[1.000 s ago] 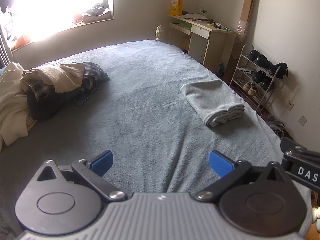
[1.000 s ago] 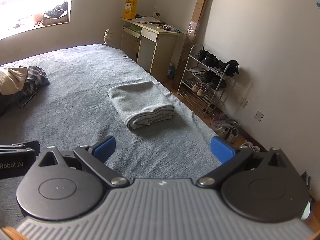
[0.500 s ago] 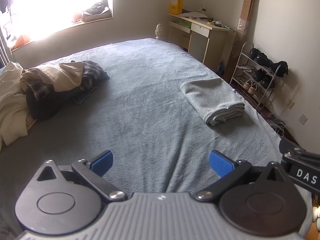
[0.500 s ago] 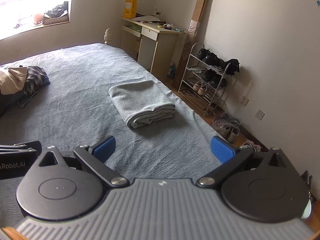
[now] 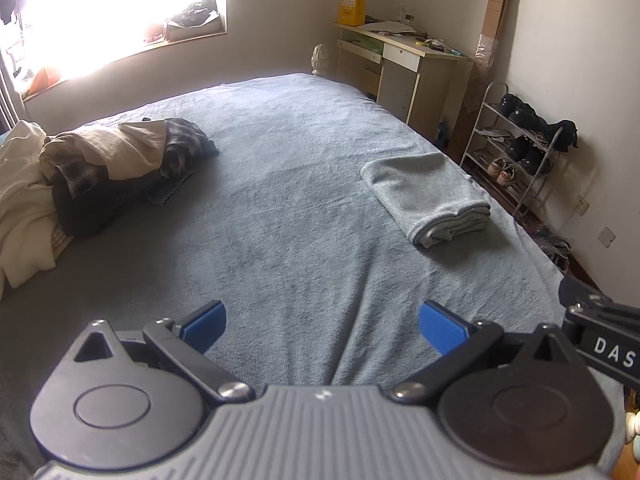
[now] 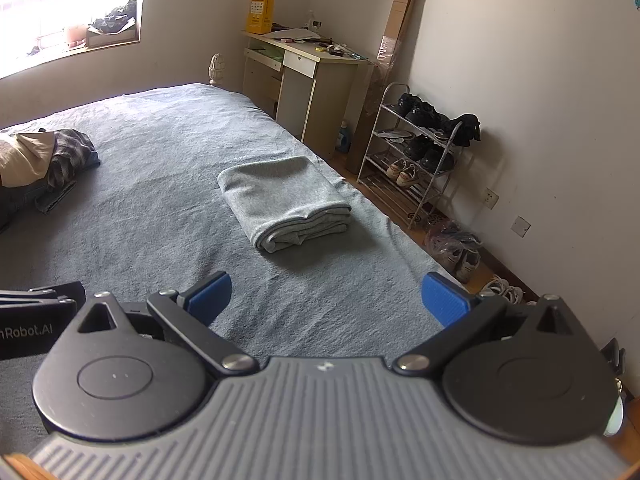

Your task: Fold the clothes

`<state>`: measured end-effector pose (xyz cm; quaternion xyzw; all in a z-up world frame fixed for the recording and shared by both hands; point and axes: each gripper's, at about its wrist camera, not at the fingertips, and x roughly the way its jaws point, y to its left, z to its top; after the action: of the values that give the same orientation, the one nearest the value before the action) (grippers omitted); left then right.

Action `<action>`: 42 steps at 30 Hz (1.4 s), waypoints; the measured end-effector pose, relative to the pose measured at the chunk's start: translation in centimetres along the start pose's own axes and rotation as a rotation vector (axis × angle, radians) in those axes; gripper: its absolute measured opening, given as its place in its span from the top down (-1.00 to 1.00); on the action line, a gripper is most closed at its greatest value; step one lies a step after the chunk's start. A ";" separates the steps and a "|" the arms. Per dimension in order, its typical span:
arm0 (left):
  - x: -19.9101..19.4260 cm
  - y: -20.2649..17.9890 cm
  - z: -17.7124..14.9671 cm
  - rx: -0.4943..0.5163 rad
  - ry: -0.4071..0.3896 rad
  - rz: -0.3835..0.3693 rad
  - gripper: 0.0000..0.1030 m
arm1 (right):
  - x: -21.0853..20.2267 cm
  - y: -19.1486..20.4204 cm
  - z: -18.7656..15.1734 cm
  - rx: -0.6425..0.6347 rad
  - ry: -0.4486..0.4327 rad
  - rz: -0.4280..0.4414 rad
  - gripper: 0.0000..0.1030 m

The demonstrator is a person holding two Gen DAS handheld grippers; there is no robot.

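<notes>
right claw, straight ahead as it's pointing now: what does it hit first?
Likely the blue-grey bedspread just ahead; the right claw is open and empty. Farther along that line lies the folded grey garment; depth is unclear.

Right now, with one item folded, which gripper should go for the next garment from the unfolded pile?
Left, probably. The unfolded pile lies on the left part of the bed, large in the left gripper view but at the far left edge for the right gripper, which faces the folded grey garment. Both are open and empty.

Home bedroom: bed (image 5: 304, 216), desk (image 6: 304, 60), shoe rack (image 6: 416, 152).
</notes>
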<state>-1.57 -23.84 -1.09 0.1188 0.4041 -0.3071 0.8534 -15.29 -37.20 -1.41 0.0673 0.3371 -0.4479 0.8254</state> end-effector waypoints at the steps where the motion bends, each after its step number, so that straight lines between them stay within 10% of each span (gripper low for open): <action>1: 0.0 0.1 0.0 0.000 0.001 0.000 -1.00 | 0.0 0.0 0.0 0.000 0.000 0.000 -0.98; 42: 0.1 0.4 0.1 -0.010 0.001 0.004 -1.00 | -0.3 0.4 0.3 -0.010 -0.006 0.003 -0.98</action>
<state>-1.24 -23.65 -1.09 0.1154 0.4059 -0.3032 0.8544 -14.91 -36.86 -1.10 0.0625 0.3367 -0.4452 0.8274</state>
